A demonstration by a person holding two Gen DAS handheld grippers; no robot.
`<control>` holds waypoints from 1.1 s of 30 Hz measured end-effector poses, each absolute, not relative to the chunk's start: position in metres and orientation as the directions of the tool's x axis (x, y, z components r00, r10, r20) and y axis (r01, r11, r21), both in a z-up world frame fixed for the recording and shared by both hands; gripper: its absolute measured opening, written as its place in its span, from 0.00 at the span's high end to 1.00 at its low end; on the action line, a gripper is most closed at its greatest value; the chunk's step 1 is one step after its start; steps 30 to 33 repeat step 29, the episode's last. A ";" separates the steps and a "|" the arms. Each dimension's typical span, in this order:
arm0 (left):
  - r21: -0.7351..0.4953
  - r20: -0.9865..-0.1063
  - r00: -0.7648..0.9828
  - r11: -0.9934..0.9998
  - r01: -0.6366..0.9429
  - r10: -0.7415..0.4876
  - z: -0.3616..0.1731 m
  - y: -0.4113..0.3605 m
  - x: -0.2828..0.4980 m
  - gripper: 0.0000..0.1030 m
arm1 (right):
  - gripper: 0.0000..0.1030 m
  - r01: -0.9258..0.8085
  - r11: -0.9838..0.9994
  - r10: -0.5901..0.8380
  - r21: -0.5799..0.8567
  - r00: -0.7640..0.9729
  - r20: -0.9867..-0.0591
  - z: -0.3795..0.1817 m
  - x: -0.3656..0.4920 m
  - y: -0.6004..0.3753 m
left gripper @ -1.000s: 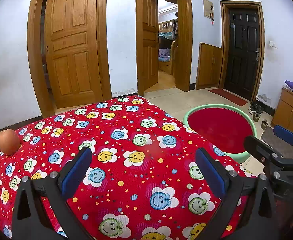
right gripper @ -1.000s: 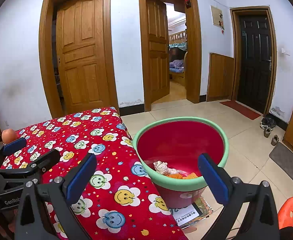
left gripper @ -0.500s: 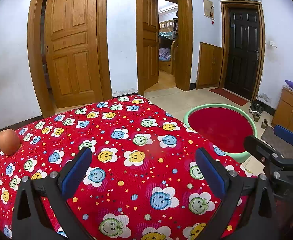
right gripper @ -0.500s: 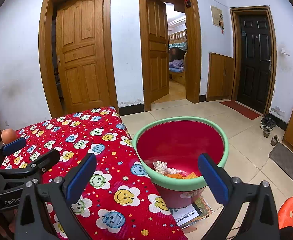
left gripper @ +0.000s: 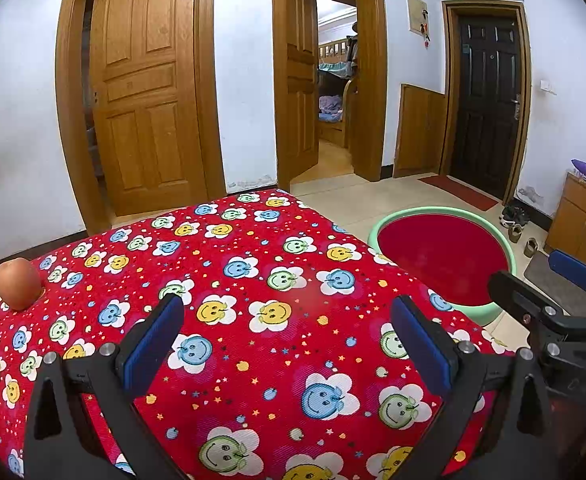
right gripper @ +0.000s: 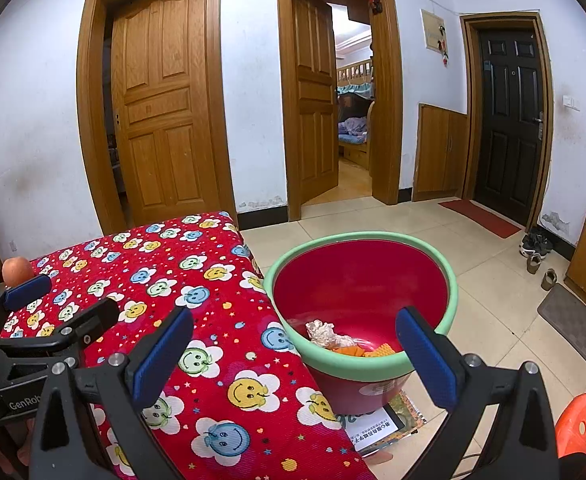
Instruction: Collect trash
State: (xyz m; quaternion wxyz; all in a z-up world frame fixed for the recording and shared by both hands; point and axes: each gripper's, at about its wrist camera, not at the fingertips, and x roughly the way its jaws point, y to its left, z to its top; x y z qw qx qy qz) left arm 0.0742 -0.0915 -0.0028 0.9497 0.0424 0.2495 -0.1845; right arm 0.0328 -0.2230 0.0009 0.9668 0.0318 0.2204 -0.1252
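Jaws on both grippers stand wide apart with nothing between them. The left gripper (left gripper: pixel 287 344) hovers over the middle of the surface (left gripper: pixel 253 288), which is covered by a red cloth printed with smiling flowers. The right gripper (right gripper: pixel 295 352) sits at the right edge of that surface, its left finger over the cloth and its right finger in front of the basin (right gripper: pixel 449 280). In each wrist view the other gripper shows at the frame edge, likewise spread.

The basin, red inside with a green rim, stands on the tiled floor (right gripper: pixel 485 296) just beside the surface's right edge. It rests on some printed paper (right gripper: pixel 377 426). Trash lies at its bottom: a crumpled whitish wrapper (right gripper: pixel 325 332) and orange pieces (right gripper: pixel 367 350) touching it.

An apple (left gripper: pixel 17 283) sits on the cloth at the far left corner, well apart from both grippers. No other loose item is visible on the cloth.

An orange stool (right gripper: pixel 583 420) shows at the lower right of the right wrist view. Shoes (right gripper: pixel 537 246) lie near the dark door.
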 end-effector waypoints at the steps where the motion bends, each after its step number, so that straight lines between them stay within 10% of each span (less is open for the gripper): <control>1: -0.012 -0.490 0.807 0.928 0.372 -0.329 -0.003 -0.091 0.074 0.02 | 0.00 0.255 0.967 -0.227 0.007 0.872 -0.434 0.001 0.033 -0.223; 33: -0.011 -0.491 0.807 0.929 0.371 -0.328 -0.003 -0.091 0.074 0.02 | 0.00 0.254 0.967 -0.224 0.010 0.870 -0.440 -0.001 0.032 -0.221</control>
